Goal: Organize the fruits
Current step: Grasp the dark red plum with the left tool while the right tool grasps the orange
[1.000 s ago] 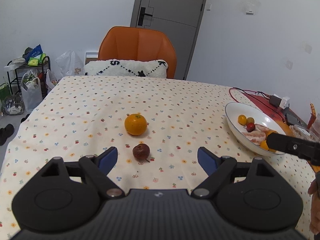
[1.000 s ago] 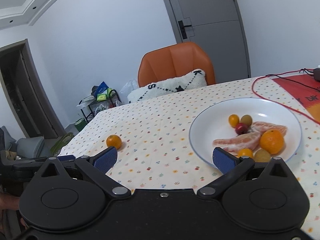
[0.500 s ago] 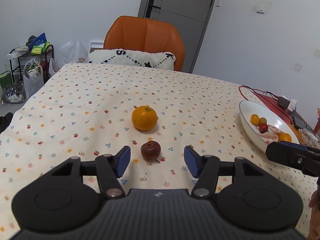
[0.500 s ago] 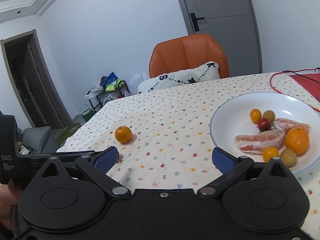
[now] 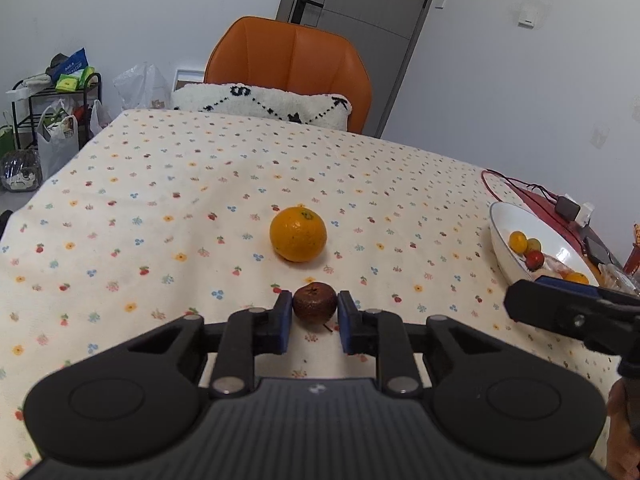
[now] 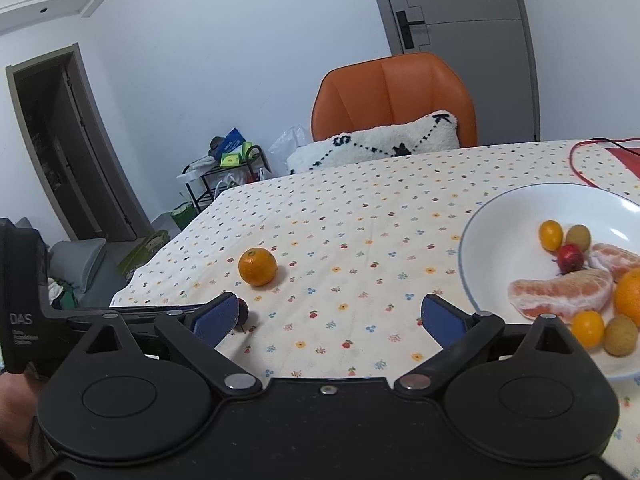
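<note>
A small dark brown-red fruit [image 5: 314, 301] sits on the spotted tablecloth, and my left gripper [image 5: 314, 316] is shut on it, both blue pads against its sides. Just beyond it lies an orange [image 5: 298, 239]. In the right wrist view the orange [image 6: 257, 266] is at the left, and the dark fruit [image 6: 242, 310] peeks out behind my right gripper's left pad. My right gripper [image 6: 328, 316] is open, hovering over bare cloth beside the white plate [image 6: 500, 224], which holds several fruits and peeled citrus segments [image 6: 564, 294].
An orange chair [image 5: 288, 64] with a white cushion [image 5: 260, 104] stands at the table's far edge. A red cable [image 5: 516, 184] and small devices lie on the red mat behind the plate [image 5: 500, 232]. A cluttered rack [image 5: 52, 112] stands on the floor to the left.
My left gripper moved forward and down and shut on the dark fruit, which earlier lay free between its open fingers. The right gripper drifted left, away from the plate, and stayed open.
</note>
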The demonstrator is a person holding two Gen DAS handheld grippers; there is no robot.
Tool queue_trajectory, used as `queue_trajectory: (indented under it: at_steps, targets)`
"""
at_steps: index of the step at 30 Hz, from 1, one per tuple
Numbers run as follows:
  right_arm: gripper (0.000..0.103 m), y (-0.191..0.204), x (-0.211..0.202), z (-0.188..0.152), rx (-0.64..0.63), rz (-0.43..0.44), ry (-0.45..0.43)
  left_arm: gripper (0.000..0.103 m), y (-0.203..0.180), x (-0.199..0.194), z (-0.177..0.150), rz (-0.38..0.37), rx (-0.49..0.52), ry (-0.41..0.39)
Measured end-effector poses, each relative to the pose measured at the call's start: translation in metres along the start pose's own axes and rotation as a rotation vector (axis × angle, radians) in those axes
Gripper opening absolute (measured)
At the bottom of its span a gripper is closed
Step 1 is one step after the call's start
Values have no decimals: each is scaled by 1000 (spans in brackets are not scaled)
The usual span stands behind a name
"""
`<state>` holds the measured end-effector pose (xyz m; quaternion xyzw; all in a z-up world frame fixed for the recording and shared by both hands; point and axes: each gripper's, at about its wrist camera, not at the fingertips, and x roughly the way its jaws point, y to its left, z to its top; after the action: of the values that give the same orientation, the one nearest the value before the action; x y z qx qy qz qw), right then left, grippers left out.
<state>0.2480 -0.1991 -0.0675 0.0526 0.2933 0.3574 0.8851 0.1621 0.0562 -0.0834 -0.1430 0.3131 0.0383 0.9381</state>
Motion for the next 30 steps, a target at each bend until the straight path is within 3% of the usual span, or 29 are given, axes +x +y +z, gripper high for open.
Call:
queue_trajectory:
  at_steps: [21,30]
  targets:
    - [95,50,59,23,-85,83,55,22,59,-25,18,88,-77,-62]
    - [86,65,86,27,-107,99,90,22,83,-37,22,129,-115,-86]
